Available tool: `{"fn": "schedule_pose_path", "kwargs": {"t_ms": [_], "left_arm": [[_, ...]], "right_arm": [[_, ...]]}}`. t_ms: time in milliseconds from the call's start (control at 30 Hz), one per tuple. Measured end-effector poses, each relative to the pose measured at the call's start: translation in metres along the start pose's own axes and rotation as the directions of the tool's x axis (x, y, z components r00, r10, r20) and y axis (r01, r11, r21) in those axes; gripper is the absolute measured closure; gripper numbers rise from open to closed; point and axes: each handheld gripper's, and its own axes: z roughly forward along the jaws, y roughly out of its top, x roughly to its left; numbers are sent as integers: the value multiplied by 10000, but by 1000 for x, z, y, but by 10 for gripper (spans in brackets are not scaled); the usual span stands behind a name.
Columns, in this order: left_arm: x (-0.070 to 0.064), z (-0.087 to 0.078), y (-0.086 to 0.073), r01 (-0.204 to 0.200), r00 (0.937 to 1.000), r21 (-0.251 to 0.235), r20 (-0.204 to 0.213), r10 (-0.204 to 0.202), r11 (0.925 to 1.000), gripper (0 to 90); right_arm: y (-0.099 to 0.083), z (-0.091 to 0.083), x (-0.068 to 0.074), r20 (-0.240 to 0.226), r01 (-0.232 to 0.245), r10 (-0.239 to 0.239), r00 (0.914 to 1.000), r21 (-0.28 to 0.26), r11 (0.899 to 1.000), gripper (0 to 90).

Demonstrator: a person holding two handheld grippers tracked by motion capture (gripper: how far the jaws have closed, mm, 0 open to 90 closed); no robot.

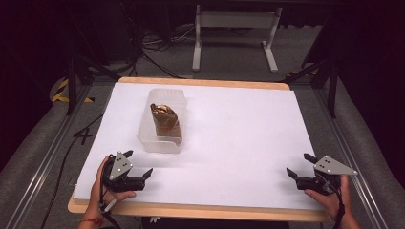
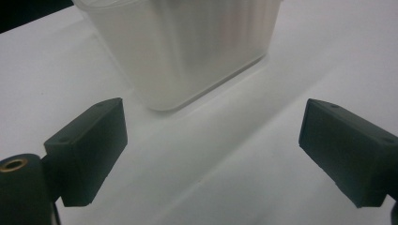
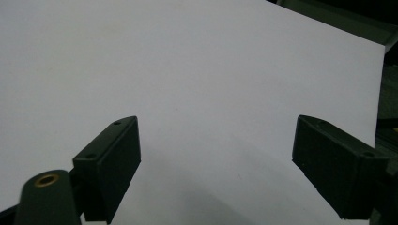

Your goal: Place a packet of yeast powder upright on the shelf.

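Wooden table (image 1: 200, 210), covered by a white sheet (image 1: 248, 138). One clear plastic container (image 1: 162, 120) rests on the sheet, left of centre.

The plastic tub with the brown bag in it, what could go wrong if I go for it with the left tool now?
The plastic tub looks thin and light, so the open left tool may push it across the white sheet instead of gripping it. Its wall is wide, and a squeeze could flex it. The crumpled brown bag lies loose inside and might shift or spill if the tub tips. The right tool is far off, too distant to steady it.
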Motion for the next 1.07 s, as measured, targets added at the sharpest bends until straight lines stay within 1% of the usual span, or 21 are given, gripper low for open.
{"fn": "schedule_pose_path", "kwargs": {"t_ms": [167, 233, 300, 400, 500, 567, 667, 733, 900, 1067], "left_arm": [[2, 3, 2, 8, 10000, -100, 56, -8, 9999, 88], [2, 4, 2, 59, 9999, -82, 106, -58, 9999, 88], [3, 5, 2, -8, 10000, -71, 74, 8, 10000, 88], [3, 6, 3, 63, 9999, -124, 95, -62, 9999, 88], [3, 6, 3, 36, 10000, -93, 47, -36, 10000, 88], [3, 6, 4, 46, 10000, -106, 76, -45, 9999, 88], [3, 6, 4, 72, 10000, -80, 39, -71, 9999, 88], [3, 6, 3, 128, 9999, -103, 46, -128, 9999, 88], [4, 6, 3, 119, 9999, -59, 29, -118, 9999, 88], [4, 7, 3, 119, 9999, -44, 37, -119, 9999, 88]], "right_arm": [[0, -4, 5, 76, 272, -271, 9996, -14, 9996, 154], [0, -5, 5, 75, 267, -267, 9996, -41, 9996, 152], [-1, -5, 4, 47, 208, -208, 9998, -95, 9997, 150], [-2, -4, 3, 160, 179, -179, 9997, 0, 9998, 140], [-3, -3, 2, 101, 144, -144, 9998, -3, 9999, 140], [-3, -3, 3, 88, 207, -207, 9997, -31, 9998, 138], [-3, -2, 5, -58, 169, -170, 9998, -66, 9998, 135], [-3, -1, 5, -56, 276, -276, 9996, -40, 9996, 131], [-3, 1, 5, -7, 334, -334, 9994, 16, 9994, 115], [-3, 2, 5, -136, 286, -286, 9995, 6, 9996, 116]]}}
